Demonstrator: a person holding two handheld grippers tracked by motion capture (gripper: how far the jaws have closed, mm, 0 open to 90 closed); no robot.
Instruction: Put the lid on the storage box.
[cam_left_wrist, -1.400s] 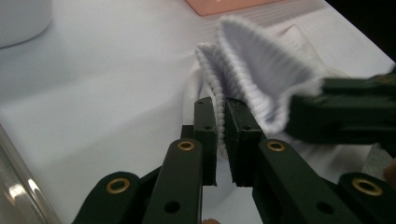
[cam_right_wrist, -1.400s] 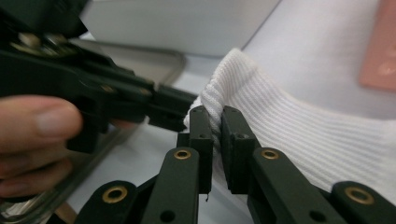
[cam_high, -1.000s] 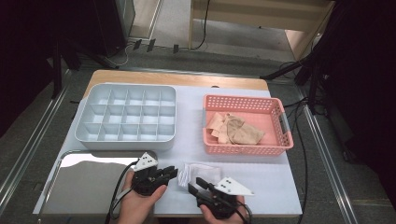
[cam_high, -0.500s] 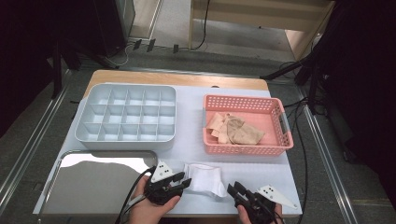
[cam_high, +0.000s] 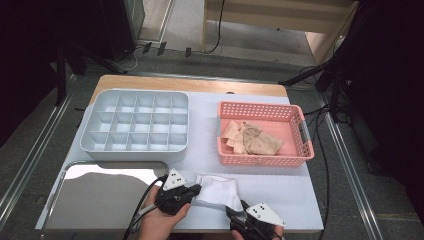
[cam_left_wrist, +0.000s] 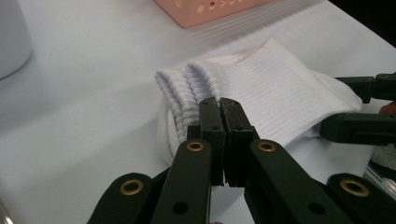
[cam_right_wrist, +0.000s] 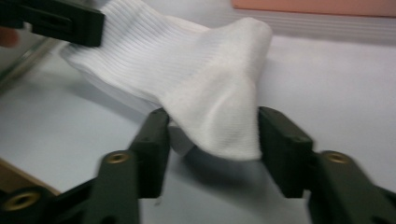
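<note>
Folded white ribbed sock (cam_high: 218, 190) lay on pale sheet over table (cam_high: 280, 190), near edge, betw. the two hands, in front of pink plastic basket (cam_high: 300, 131) w/ tan cloth (cam_high: 252, 139). Left gripper (cam_left_wrist: 219, 109) pinched shut on sock's cuff end. Right gripper (cam_right_wrist: 210, 126) half wide, jaws just been opening, sock's toe end betw. them, pads at its sides; hard to tell if pressing. Grey tray w/ many small boxes (cam_high: 136, 126) far left. Shiny metal tray (cam_high: 100, 195) near left.
</note>
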